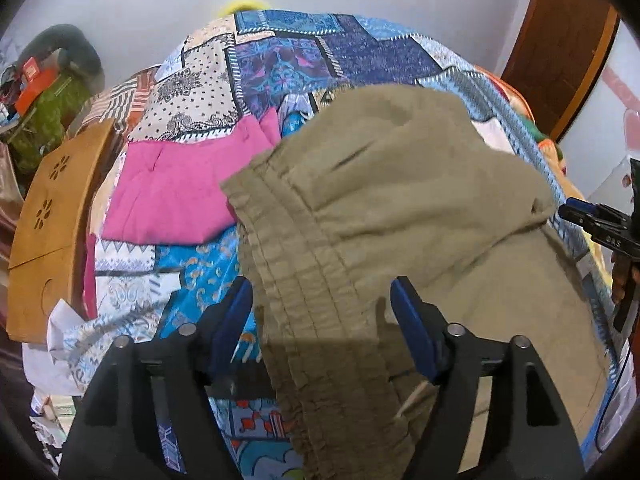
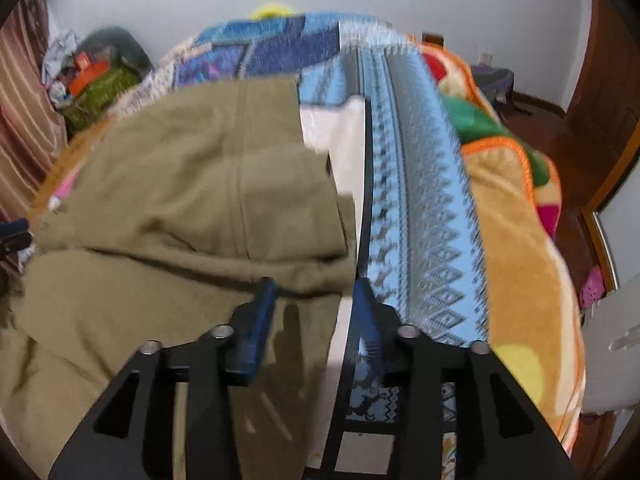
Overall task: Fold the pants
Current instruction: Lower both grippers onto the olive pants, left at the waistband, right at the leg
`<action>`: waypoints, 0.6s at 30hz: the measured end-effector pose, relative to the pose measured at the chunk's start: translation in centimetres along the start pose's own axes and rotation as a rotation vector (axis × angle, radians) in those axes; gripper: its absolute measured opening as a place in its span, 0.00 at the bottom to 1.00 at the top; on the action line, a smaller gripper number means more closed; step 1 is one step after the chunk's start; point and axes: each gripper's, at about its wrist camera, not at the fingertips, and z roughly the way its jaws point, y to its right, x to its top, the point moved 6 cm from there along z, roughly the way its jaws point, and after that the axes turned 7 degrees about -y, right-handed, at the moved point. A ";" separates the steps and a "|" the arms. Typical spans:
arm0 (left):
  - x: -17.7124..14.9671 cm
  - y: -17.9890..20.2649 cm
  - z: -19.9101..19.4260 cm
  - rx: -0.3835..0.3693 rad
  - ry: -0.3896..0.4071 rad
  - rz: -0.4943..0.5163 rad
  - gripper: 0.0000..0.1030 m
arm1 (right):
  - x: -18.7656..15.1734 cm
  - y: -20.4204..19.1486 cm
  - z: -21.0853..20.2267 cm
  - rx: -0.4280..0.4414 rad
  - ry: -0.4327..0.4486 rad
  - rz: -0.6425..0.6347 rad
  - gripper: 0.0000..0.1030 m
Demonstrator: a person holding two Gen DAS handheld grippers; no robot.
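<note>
Olive-khaki pants (image 1: 392, 208) lie folded over on a patchwork bedspread (image 1: 304, 52); their gathered elastic waistband (image 1: 296, 280) runs down toward me. My left gripper (image 1: 322, 300) is open, its blue fingers on either side of the waistband, holding nothing. In the right wrist view the pants (image 2: 192, 200) fill the left half, a folded layer on top. My right gripper (image 2: 316, 292) is open over the pants' right edge, empty. The right gripper also shows at the far right of the left wrist view (image 1: 592, 220).
A folded pink garment (image 1: 176, 196) lies on the bed left of the pants. A wooden board (image 1: 52, 216) stands at the bed's left edge, with clutter (image 1: 44, 92) behind. An orange fleece blanket (image 2: 520, 240) hangs on the right. A brown door (image 1: 560, 40) is at the far right.
</note>
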 end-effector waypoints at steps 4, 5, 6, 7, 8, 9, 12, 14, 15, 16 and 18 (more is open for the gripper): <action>0.9 -0.4 2.4 -0.009 -0.063 -0.019 0.72 | 1.9 -0.1 -0.3 0.002 0.056 -0.009 0.49; 0.9 -0.5 3.0 -0.012 -0.078 -0.026 0.72 | 2.4 -0.1 0.2 -0.002 0.051 -0.009 0.49; 0.9 -0.6 3.8 -0.031 -0.102 -0.038 0.72 | 2.8 0.0 1.0 -0.005 0.042 -0.008 0.49; 0.9 -0.6 4.3 -0.054 -0.113 -0.049 0.72 | 3.0 0.0 1.6 -0.005 0.033 -0.007 0.49; 1.0 -0.6 4.6 -0.088 -0.121 -0.065 0.72 | 3.1 0.0 2.2 -0.005 0.021 -0.004 0.49; 1.0 -0.6 4.9 -0.106 -0.124 -0.072 0.72 | 3.1 0.1 2.8 0.001 0.008 -0.001 0.49; 1.1 -0.5 5.1 -0.145 -0.124 -0.076 0.71 | 2.8 0.1 4.9 0.044 -0.039 0.019 0.34; 1.2 -0.5 5.0 -0.123 -0.107 -0.066 0.59 | 2.9 0.1 5.4 0.041 -0.036 0.007 0.26; 1.3 -0.6 4.9 -0.098 -0.097 -0.060 0.53 | 2.9 0.0 5.5 0.019 -0.028 -0.009 0.17; 1.3 -0.6 4.9 -0.090 -0.092 -0.057 0.51 | 2.9 -0.1 5.5 -0.013 -0.026 -0.026 0.16; 1.3 -1.0 4.6 -0.056 -0.075 -0.057 0.43 | 2.9 -0.2 5.6 -0.029 -0.031 -0.041 0.13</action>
